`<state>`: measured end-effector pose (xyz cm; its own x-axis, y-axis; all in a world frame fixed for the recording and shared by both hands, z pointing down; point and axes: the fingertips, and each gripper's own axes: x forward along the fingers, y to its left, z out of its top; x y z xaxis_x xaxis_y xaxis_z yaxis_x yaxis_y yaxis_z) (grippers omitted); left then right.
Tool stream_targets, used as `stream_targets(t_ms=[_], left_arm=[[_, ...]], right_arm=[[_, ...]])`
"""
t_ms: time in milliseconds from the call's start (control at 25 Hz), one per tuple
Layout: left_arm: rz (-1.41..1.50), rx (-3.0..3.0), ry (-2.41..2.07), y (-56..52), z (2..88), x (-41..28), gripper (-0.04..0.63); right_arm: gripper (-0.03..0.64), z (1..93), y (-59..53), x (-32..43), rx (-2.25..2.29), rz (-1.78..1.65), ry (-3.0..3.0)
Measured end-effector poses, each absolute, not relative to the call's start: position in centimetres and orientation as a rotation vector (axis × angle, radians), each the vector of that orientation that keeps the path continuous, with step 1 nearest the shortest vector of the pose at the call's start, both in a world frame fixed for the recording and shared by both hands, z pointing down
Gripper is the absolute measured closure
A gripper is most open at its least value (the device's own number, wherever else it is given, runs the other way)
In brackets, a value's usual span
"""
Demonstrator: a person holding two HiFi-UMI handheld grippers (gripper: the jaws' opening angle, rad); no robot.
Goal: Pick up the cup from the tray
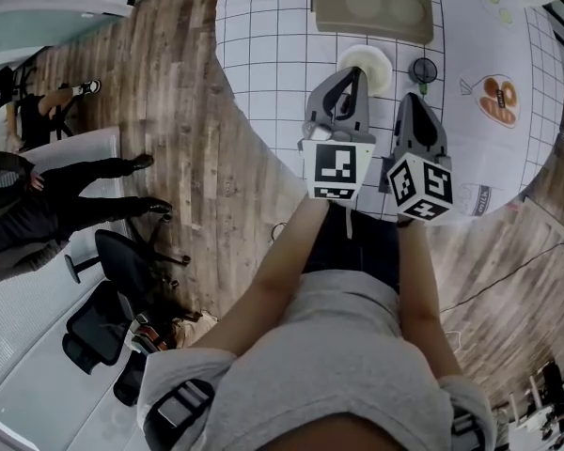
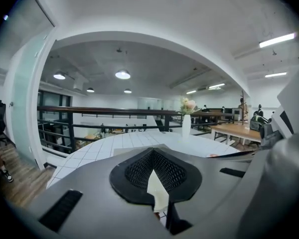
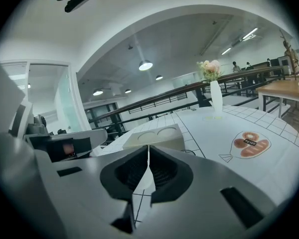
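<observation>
While left gripper (image 2: 152, 153) and right gripper (image 3: 148, 149) fingers closed, empty: cup (image 1: 380, 64) on table (image 1: 263, 26) just past left fingertips, tray (image 1: 329, 7) beyond, wells bare; any regrip needs fingers spread.

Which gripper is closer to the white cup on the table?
Left. In the head view the left gripper's tips overlap the white cup's near edge; the right gripper sits apart, to the cup's lower right.

White cup (image 1: 368, 61) near beige tray (image 1: 327, 9)
</observation>
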<state>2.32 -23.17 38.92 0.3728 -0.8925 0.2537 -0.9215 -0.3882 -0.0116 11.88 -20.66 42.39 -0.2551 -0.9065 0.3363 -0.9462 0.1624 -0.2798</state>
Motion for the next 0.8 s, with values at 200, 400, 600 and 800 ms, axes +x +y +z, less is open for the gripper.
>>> stream_targets(t_ms=[200, 400, 600, 800], left_arm=[[0.327, 2.524, -1.628, -24.1, 37.5, 3.6, 0.588], [0.328, 2.560, -1.623, -24.6, 36.5, 4.7, 0.588], [0.332, 2.568, -1.631, -25.1, 36.0, 4.9, 0.588], [0.342, 2.566, -1.659, -25.7, 35.7, 4.3, 0.588]], right_arm=[[0.607, 40.4, -21.8, 12.2, 1.875, 0.615, -2.349], [0.607, 38.7, -22.6, 12.6, 1.890, 0.552, -2.360], [0.608, 37.4, -23.2, 13.0, 1.913, 0.505, -2.366], [0.607, 37.2, -23.8, 13.2, 1.920, 0.490, -2.359]])
